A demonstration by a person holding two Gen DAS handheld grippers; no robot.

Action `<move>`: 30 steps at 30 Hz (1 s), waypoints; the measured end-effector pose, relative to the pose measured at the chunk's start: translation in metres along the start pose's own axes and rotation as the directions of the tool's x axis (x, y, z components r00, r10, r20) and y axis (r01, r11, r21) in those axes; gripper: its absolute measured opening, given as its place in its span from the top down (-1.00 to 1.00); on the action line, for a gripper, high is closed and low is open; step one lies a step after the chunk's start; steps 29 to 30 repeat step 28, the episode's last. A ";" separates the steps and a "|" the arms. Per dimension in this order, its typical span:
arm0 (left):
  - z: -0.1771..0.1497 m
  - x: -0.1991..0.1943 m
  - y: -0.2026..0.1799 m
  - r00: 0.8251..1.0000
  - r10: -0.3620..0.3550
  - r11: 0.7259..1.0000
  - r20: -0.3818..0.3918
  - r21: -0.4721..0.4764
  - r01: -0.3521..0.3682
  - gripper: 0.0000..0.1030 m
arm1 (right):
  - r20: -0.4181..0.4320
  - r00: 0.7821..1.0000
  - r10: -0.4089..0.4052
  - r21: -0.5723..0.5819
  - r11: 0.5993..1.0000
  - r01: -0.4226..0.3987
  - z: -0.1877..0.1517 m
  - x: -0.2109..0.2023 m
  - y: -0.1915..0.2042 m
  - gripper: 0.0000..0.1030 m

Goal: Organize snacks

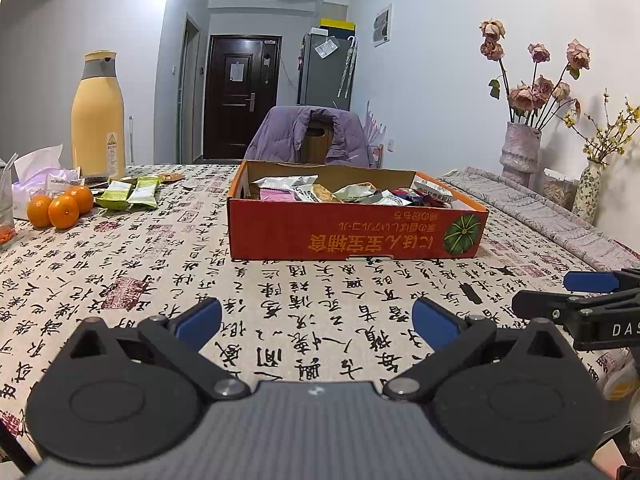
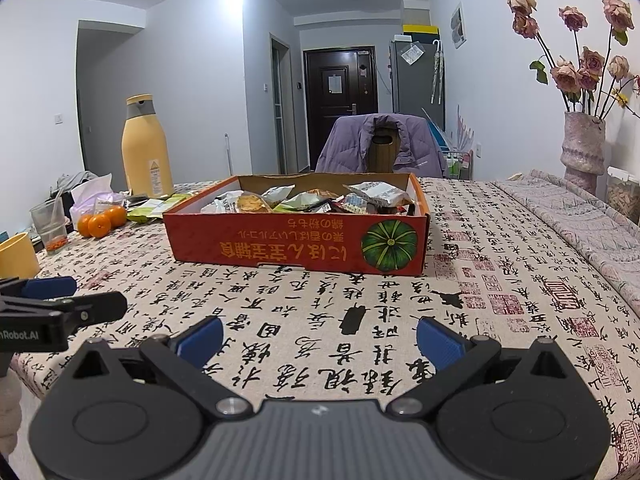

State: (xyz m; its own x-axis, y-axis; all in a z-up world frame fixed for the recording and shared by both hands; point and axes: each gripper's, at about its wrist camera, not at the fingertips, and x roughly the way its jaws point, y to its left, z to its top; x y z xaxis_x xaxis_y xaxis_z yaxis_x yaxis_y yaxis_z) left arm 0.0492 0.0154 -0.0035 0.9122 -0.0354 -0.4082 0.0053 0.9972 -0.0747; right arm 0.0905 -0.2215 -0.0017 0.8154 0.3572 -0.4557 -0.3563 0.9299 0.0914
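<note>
Oranges and green packets lie left of the snack box

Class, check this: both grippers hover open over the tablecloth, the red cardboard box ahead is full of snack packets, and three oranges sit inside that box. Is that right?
One detail is wrong. The three oranges are not in the red cardboard box; the left wrist view shows them on the tablecloth, to its left near the yellow bottle. The left gripper and right gripper are open, and the box holds snack packets.
</note>
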 end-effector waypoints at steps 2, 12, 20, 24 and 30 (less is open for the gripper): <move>0.000 0.000 0.000 1.000 -0.001 1.000 0.000 -0.001 0.001 -1.00 | 0.000 1.000 0.000 0.000 1.000 0.000 0.000 0.000 0.000 -1.00; 0.000 0.000 0.000 1.000 -0.010 1.000 0.000 -0.002 0.010 -1.00 | 0.000 1.000 0.001 0.000 1.000 -0.001 0.000 0.000 0.000 -1.00; 0.000 -0.001 0.001 1.000 -0.015 1.000 -0.001 -0.006 0.015 -1.00 | 0.000 1.000 -0.001 -0.001 1.000 0.001 -0.001 0.000 0.001 -1.00; -0.001 -0.002 0.002 1.000 -0.021 1.000 0.006 -0.012 0.021 -1.00 | 0.000 1.000 0.000 -0.002 1.000 0.000 0.000 0.000 0.001 -1.00; 0.000 -0.003 0.001 1.000 -0.023 1.000 0.014 -0.010 0.023 -1.00 | -0.003 1.000 0.000 -0.002 1.000 0.000 -0.001 0.001 0.003 -1.00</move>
